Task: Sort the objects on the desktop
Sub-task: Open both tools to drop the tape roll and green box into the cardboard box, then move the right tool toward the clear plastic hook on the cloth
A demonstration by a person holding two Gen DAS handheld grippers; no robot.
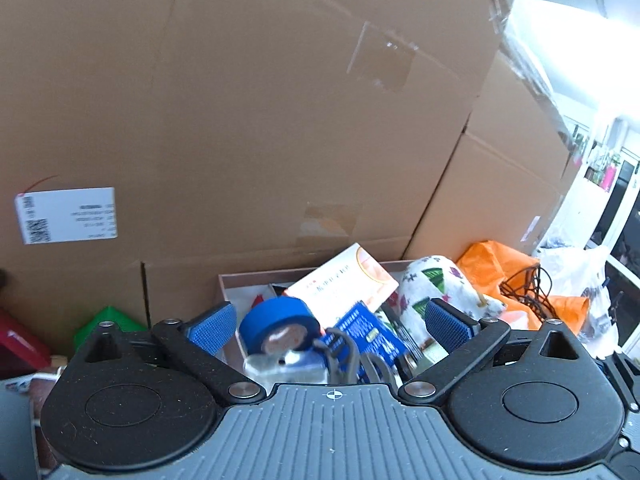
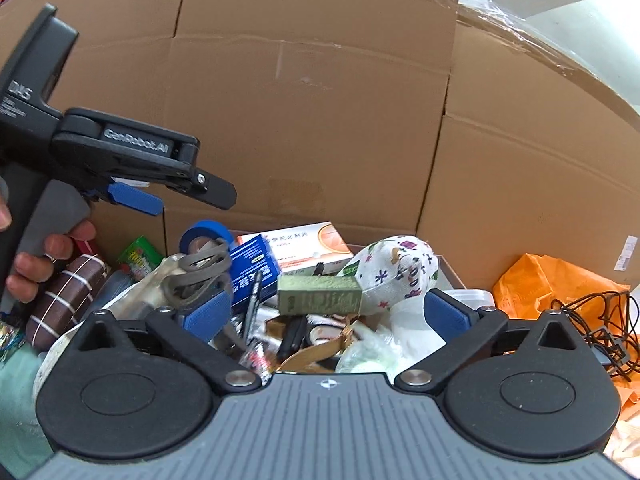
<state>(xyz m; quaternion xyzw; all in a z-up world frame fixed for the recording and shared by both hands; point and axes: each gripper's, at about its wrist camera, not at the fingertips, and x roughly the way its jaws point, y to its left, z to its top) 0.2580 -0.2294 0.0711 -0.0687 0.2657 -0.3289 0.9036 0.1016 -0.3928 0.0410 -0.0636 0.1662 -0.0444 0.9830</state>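
A shallow box (image 1: 256,277) holds a jumble of desk items. In the left wrist view my left gripper (image 1: 330,326) stands open above it, nothing pressed between its pads. A blue tape roll (image 1: 280,326), a blue carton (image 1: 368,332) and a white-and-orange carton (image 1: 344,280) lie beyond the fingers. In the right wrist view my right gripper (image 2: 326,314) is open too, over a green block (image 2: 320,300), a black pen (image 2: 254,300) and grey scissors (image 2: 200,276). The left gripper (image 2: 192,204) shows at upper left, held by a hand (image 2: 48,256), above the blue tape roll (image 2: 206,236).
Tall cardboard boxes (image 1: 280,120) wall off the back. A patterned cloth bundle (image 2: 396,268) sits at the box's right. An orange bag (image 2: 540,280) and black cables (image 2: 592,320) lie further right. A brown roll with white bands (image 2: 64,300) and a green packet (image 2: 140,258) lie left.
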